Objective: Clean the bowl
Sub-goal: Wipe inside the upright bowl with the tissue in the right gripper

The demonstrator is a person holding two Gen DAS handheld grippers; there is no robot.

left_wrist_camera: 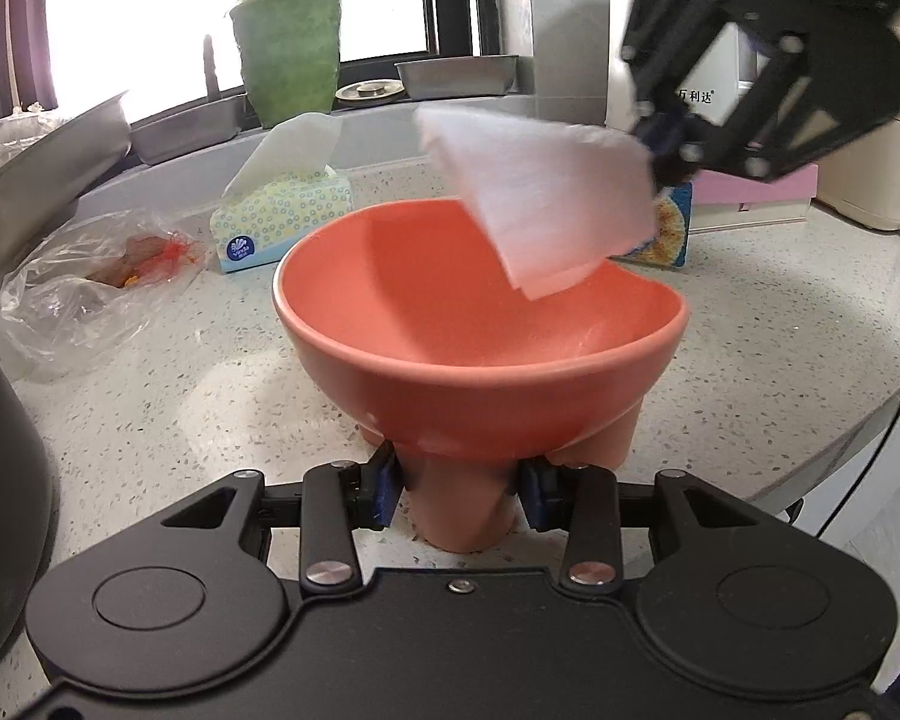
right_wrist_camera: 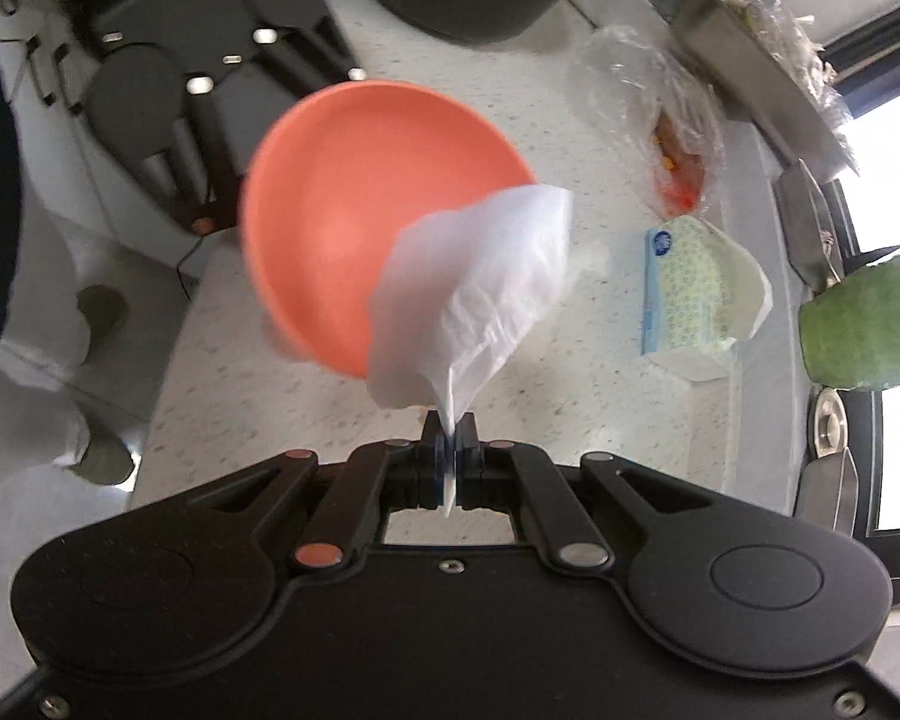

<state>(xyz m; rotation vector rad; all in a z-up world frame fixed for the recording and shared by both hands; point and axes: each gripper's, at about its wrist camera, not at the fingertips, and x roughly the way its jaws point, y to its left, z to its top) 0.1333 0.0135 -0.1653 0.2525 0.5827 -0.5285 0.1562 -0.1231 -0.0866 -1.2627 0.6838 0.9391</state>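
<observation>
- Getting set for the actual wipe: tissue [left_wrist_camera: 546, 210] is fetched and hanging above the bowl [left_wrist_camera: 480, 324], but from what I can see it isn't touching the inside yet.
- Bowl sits mid-frame in the left wrist view, on the speckled counter [left_wrist_camera: 780, 312], coral-orange, with a chunky foot down at the lower centre.
- Left gripper [left_wrist_camera: 462, 489] is partway open, its blue pads [left_wrist_camera: 385, 489] clamped on either side of that foot, so I'd say it's steadying the bowl for the wipe.
- Right gripper [right_wrist_camera: 450, 450] is squeezed fully closed on a corner of the tissue; the rest fans out toward centre frame in the right wrist view, overlapping the bowl's right-hand rim.
- In the left view that same gripper comes in from the upper right, with the tissue dangling over the bowl's far rim.
- Next move, my guess: lower the tissue into the bowl and sweep it around the inside wall, while the left keeps its hold on the foot.
- Tissue box [left_wrist_camera: 282, 219] sits at upper left behind the bowl, a crumpled plastic bag [left_wrist_camera: 84, 294] further left.
</observation>
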